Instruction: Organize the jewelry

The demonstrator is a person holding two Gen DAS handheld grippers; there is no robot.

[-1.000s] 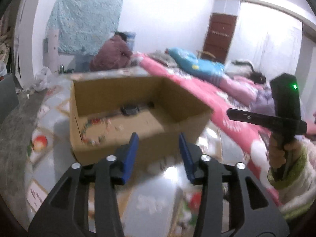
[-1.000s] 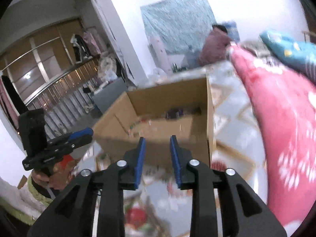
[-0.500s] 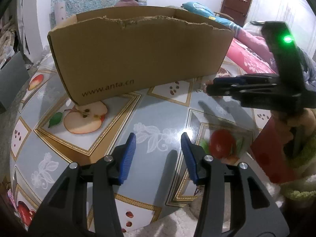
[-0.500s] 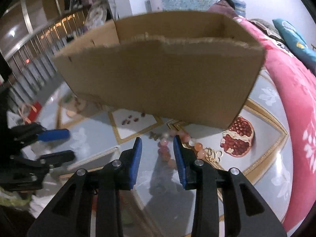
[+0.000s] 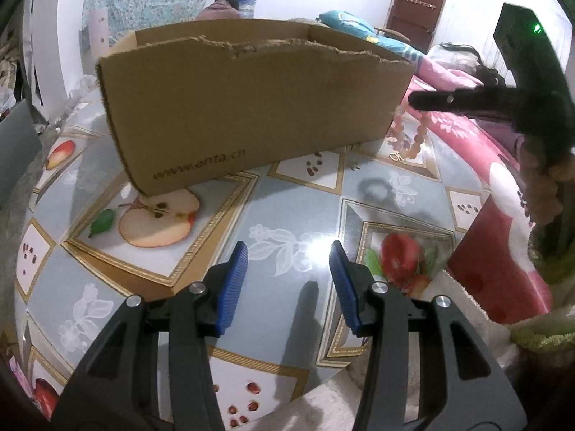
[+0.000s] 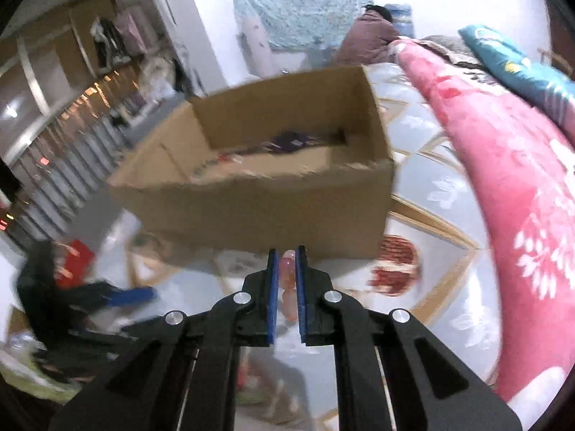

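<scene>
A brown cardboard box (image 5: 251, 107) stands on the fruit-patterned table (image 5: 287, 215); the right wrist view shows it (image 6: 269, 197) open on top with dark and colourful jewelry inside. My right gripper (image 6: 286, 258) is shut on a pink bead bracelet (image 6: 288, 273), lifted in front of the box's near wall. In the left wrist view the bracelet (image 5: 418, 136) hangs from the right gripper (image 5: 417, 102) beside the box's right end. My left gripper (image 5: 287, 255) is open and empty, low over the table in front of the box.
A bed with a pink floral blanket (image 6: 503, 179) runs along the table's right side. A red object (image 5: 496, 262) lies at the table's right edge. A person sits in the background (image 6: 373, 36). A railing (image 6: 54, 143) is at the left.
My right gripper has closed on the pink bead bracelet and lifted it off the table up toward the box's rim. My left gripper stays open, nearly still.
</scene>
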